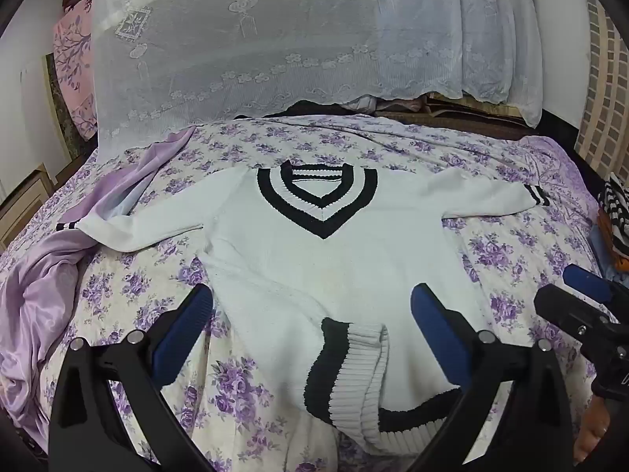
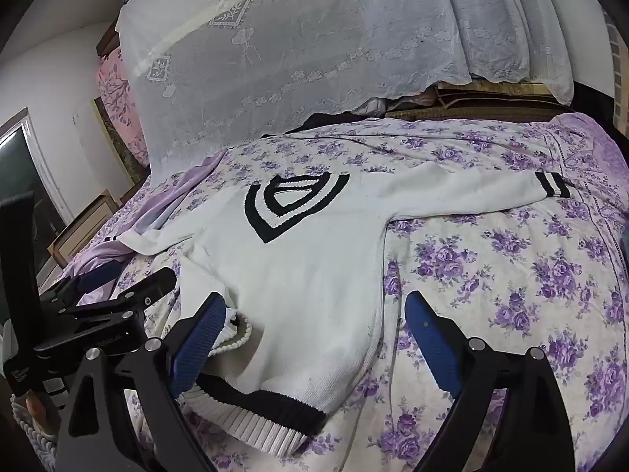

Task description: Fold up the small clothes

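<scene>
Here, hovering over a white sweater [image 1: 334, 259], both pairs of jaws gaping.
Flanking its striped hem: left gripper [image 1: 310, 314], right gripper [image 2: 314, 322]; label lettering too blurred for reading.

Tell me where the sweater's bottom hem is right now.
The ribbed hem lies at the sweater's near edge on the floral bedspread, partly flipped up. In the left wrist view it sits between the open left gripper's blue fingers.

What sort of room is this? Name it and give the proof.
Most likely a home bedroom. A sweater lies spread on a bed covered by a purple floral sheet, a lace curtain hangs behind it, and a crumpled lilac cloth lies on the bed's edge.
</scene>
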Demonstrator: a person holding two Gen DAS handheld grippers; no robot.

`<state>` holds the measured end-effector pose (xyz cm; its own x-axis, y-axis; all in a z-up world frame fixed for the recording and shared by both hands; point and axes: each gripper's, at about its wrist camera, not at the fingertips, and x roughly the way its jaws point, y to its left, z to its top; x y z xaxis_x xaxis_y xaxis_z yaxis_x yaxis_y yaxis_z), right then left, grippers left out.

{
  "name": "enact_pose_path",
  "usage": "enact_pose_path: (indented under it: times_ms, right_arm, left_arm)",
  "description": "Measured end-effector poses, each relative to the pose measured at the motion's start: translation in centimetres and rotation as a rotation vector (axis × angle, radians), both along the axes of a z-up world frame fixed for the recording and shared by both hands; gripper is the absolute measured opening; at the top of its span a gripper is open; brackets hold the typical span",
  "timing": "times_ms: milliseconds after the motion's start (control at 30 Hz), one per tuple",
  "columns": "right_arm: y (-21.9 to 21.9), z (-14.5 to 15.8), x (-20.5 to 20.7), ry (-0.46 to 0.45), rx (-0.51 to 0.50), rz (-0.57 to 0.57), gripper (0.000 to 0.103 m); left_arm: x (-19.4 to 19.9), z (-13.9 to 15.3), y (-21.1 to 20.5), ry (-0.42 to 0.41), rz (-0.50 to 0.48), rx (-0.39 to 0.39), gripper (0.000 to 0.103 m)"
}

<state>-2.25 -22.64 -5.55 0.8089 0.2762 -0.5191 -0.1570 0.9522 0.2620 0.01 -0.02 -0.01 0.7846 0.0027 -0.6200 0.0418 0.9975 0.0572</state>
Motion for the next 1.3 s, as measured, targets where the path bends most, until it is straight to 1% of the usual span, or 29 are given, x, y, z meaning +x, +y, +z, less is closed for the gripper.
enact_pose_path:
  times_ms: [200,367,467,1300]
  right_arm:
    - [-0.17,-0.11,0.12,-0.004,-0.002,0.000,0.093]
    - [-0.13,-0.14,0.05,-0.013,-0.012,-0.001,0.093]
    - [0.38,0.09,-0.17,-0.012,-0.009,-0.003,0.093]
    - [-0.36,0.54,-0.44,-0.015,0.000,-0.003,0.093]
  left_arm:
    - [-0.14,0.02,0.02,-0.003,0.005,0.008,0.099]
    - [-0.29,-0.68,-0.16,0.000,0.006,0.007,0.099]
    - [0.11,-0.45,-0.13,0.015,0.005,0.006,0.099]
    - [0.10,-0.51,0.48,0.017,0.008,0.010,0.098]
